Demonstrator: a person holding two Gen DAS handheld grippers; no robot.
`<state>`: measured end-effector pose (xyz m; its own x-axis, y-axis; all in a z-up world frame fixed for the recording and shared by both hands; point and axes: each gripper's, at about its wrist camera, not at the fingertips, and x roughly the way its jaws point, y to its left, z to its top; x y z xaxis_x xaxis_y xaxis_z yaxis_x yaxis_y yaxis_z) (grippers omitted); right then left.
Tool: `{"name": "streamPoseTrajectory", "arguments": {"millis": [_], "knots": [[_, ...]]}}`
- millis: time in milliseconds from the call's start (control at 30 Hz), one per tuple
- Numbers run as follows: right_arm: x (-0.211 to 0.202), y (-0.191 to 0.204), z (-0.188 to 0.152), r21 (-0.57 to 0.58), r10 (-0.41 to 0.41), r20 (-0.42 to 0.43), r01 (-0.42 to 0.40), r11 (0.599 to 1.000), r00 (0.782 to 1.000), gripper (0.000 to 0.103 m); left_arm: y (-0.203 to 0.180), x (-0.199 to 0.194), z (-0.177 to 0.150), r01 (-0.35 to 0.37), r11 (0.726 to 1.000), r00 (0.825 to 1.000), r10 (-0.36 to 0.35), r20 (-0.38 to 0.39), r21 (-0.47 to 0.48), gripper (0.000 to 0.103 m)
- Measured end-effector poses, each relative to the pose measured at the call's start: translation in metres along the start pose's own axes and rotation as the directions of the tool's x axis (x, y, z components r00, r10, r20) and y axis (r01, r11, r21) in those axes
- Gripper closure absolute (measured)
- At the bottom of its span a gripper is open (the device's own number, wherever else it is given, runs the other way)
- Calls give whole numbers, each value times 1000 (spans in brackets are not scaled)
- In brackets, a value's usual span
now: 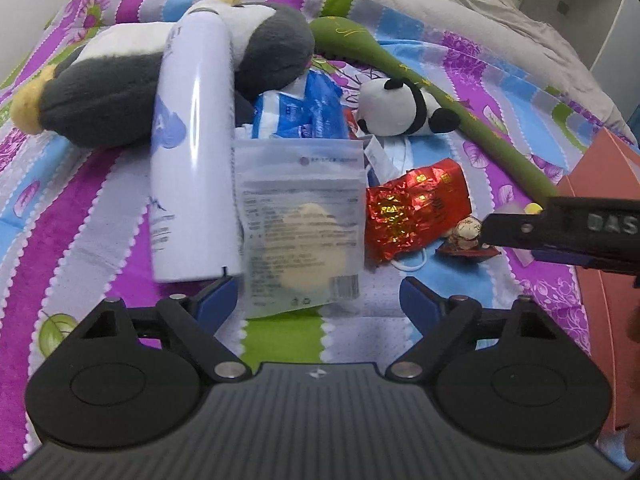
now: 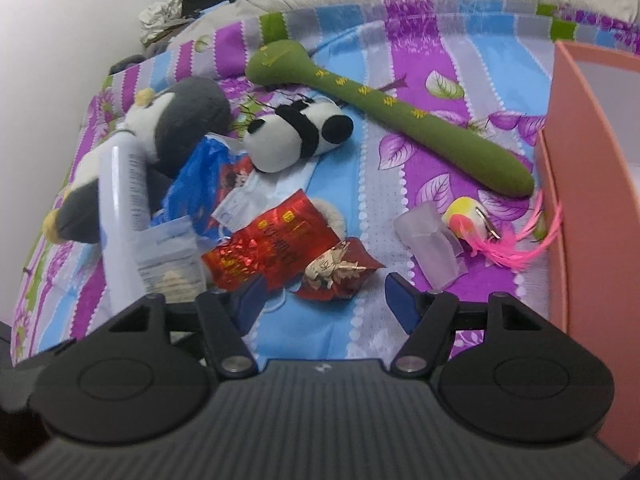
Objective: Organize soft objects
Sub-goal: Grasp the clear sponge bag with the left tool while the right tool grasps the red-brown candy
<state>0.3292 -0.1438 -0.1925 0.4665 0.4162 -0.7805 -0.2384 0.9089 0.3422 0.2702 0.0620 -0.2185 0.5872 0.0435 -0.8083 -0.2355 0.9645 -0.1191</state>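
Note:
A grey and white plush penguin [image 1: 120,80] [image 2: 180,120] lies at the far left of the bed. A small plush panda [image 1: 404,110] [image 2: 296,136] lies mid-bed. A long green soft toy [image 1: 440,100] [image 2: 400,108] stretches toward the right. My left gripper [image 1: 320,300] is open and empty, just short of a clear packet holding a beige sponge [image 1: 304,224]. My right gripper [image 2: 324,300] is open and empty, just short of a small red wrapped item [image 2: 336,272]; its body shows in the left wrist view [image 1: 560,228].
A white bottle [image 1: 192,160] [image 2: 120,216] leans on the penguin. A red foil packet [image 1: 416,208] [image 2: 272,244], a blue plastic bag [image 1: 304,112] [image 2: 200,184], a face mask [image 2: 248,196], a clear cap [image 2: 432,240] and a pink feathered toy [image 2: 480,224] lie around. An orange box [image 2: 592,184] stands at the right.

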Motion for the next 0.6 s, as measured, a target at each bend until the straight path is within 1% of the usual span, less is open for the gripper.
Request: {"name": "streamPoseTrajectory", "arguments": {"millis": [67, 167, 267, 333, 367, 400, 433, 467, 500, 600], "knots": [[8, -3, 2, 16, 7, -6, -7, 1000, 1000, 34, -4, 3, -2, -9, 1000, 1000, 9, 7, 0, 14], [19, -6, 4, 34, 5, -14, -5, 999, 1000, 34, -10, 9, -2, -25, 1000, 999, 26, 20, -18, 21], [28, -8, 5, 49, 14, -23, -13, 999, 1000, 35, -16, 14, -3, -66, 998, 997, 67, 45, -10, 28], [34, -9, 5, 55, 19, -33, -17, 998, 999, 40, -17, 18, -2, -81, 997, 995, 81, 52, -18, 37], [36, -10, 5, 58, 22, -39, -20, 998, 999, 44, -16, 20, -1, -86, 996, 995, 87, 49, -22, 40], [38, -10, 5, 60, 28, -42, -26, 998, 999, 46, -16, 22, -1, -89, 996, 995, 90, 49, -25, 47], [40, -9, 4, 60, 29, -44, -26, 998, 999, 49, -15, 23, 0, -87, 996, 995, 89, 51, -29, 50], [42, -9, 3, 58, 23, -48, -20, 998, 999, 56, -14, 24, 0, -85, 996, 995, 87, 51, -32, 50], [42, -9, 2, 56, 20, -50, -17, 998, 999, 58, -13, 25, 0, -81, 996, 995, 83, 51, -35, 51], [39, -10, 0, 60, 31, -45, -28, 998, 999, 59, -10, 24, 1, -71, 997, 996, 73, 53, -41, 54]]}}
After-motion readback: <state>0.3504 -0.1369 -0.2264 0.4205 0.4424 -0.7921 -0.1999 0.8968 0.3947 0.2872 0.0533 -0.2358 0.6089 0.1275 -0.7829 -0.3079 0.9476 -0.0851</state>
